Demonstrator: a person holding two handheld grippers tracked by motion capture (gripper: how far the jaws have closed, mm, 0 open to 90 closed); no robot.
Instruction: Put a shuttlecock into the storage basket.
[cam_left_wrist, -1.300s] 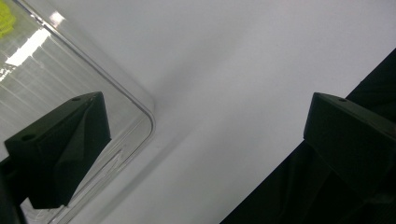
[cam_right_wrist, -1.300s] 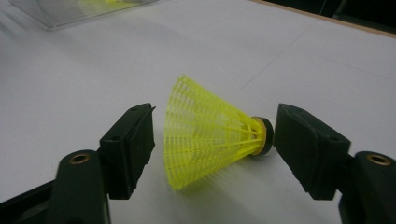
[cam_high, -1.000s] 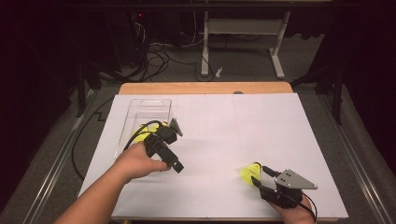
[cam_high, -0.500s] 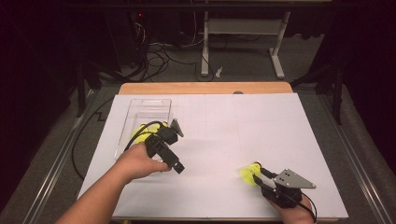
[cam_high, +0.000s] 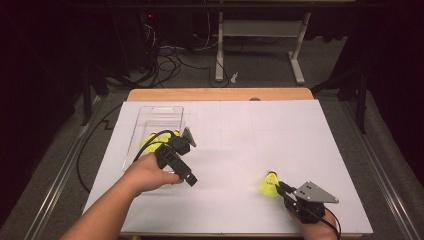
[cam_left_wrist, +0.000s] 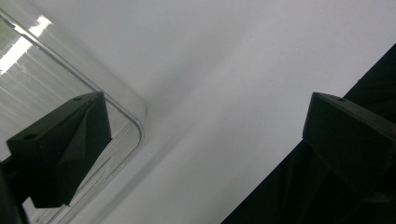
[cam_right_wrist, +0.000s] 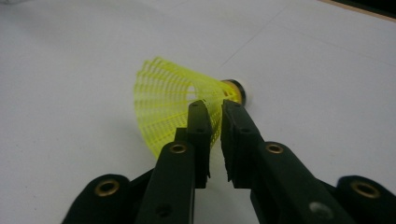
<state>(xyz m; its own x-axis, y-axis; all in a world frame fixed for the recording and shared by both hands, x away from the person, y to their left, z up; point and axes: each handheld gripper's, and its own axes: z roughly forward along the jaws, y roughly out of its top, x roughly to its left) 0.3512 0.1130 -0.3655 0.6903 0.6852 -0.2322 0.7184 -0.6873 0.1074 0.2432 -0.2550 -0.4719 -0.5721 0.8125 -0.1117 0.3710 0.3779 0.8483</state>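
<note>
A: Right tool (cam_high: 281, 186), state?
B: Jaws have just been closing. In the right gripper view they pinch the edge of the yellow shuttlecock's (cam_right_wrist: 180, 109) mesh skirt, only a thin gap left between the pads.

A: Where does the shuttlecock (cam_high: 270, 184) lie?
B: On the white bench (cam_high: 280, 135), toward 5 o'clock from its centre. It is on its side, cork end pointing away from the tool.

A: Left tool (cam_high: 188, 139)?
B: Jaws spread wide, nothing between them. In the left gripper view one jaw sits over the corner of the clear tray (cam_left_wrist: 116, 100), the other over bare bench.

A: Tray position?
B: About 10 o'clock on the bench in the high view. The tray (cam_high: 159, 113) holds more yellow shuttlecocks (cam_high: 150, 141) at its near end; count not readable, the left hand (cam_high: 150, 172) and tool cover part of them.

A: Distance between tools?
B: Well apart.
</note>
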